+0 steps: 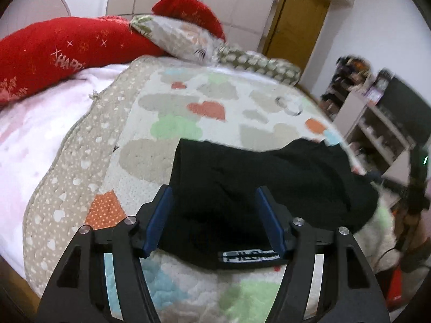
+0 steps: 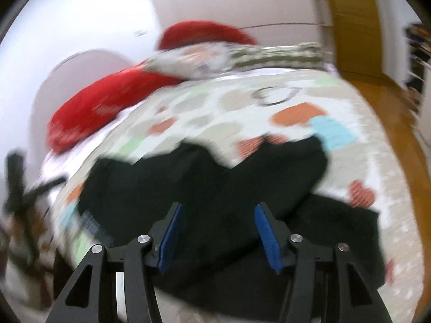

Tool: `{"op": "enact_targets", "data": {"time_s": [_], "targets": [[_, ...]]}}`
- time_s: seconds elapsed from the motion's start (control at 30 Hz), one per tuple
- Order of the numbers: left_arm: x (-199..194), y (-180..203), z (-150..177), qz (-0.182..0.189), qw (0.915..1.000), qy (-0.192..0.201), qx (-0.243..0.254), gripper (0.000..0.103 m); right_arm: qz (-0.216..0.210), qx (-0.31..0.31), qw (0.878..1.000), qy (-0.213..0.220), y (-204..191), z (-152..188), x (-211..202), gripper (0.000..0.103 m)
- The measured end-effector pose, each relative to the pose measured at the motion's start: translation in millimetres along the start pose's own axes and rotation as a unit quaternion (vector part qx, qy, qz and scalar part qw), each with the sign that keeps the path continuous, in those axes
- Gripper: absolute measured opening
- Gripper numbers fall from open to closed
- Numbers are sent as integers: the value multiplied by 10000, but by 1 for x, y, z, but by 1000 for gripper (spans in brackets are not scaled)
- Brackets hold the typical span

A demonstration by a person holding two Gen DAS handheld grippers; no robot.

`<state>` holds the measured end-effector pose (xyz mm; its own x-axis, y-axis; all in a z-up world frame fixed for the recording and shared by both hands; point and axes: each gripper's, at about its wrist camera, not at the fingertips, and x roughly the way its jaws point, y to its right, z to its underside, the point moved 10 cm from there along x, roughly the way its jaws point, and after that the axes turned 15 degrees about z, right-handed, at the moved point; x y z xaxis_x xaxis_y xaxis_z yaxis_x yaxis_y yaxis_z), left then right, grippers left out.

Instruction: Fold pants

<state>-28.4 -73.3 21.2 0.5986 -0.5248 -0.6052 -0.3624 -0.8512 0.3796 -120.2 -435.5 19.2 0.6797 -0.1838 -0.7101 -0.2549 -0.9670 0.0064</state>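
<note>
Black pants (image 1: pixel 264 183) lie folded in a rough bundle on a heart-patterned quilt (image 1: pixel 188 107) on the bed; a white-lettered label (image 1: pixel 246 256) shows at the near edge. My left gripper (image 1: pixel 214 193) is open, its blue pads (image 1: pixel 161 215) spread above the near part of the pants, holding nothing. In the blurred right wrist view the pants (image 2: pixel 215 177) spread across the quilt (image 2: pixel 242 107). My right gripper (image 2: pixel 218 210) is open above them, empty.
Red pillows (image 1: pixel 54 51) and a patterned pillow (image 1: pixel 183 37) lie at the head of the bed. A pink sheet (image 1: pixel 32 134) lies left. A ring-shaped object (image 1: pixel 289 106) rests on the quilt. Shelves (image 1: pixel 377 118) and a wooden door (image 1: pixel 293 18) stand right.
</note>
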Motion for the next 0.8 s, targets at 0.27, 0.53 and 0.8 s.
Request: {"op": "enact_targets", "data": {"time_s": [0.27,0.53,0.8], "targets": [[43,-16,10,-355,9984,-345,-273,65,883,69,9943,-597,1,-49,100,54],[58,-9,20,-235,9981,-535,-217,21,616,613,9950,-483,36,-43,98,9],[16,4,18,391,9976,-271,-493,14,401,1201,9914,331,94,-13,-47,9]]}}
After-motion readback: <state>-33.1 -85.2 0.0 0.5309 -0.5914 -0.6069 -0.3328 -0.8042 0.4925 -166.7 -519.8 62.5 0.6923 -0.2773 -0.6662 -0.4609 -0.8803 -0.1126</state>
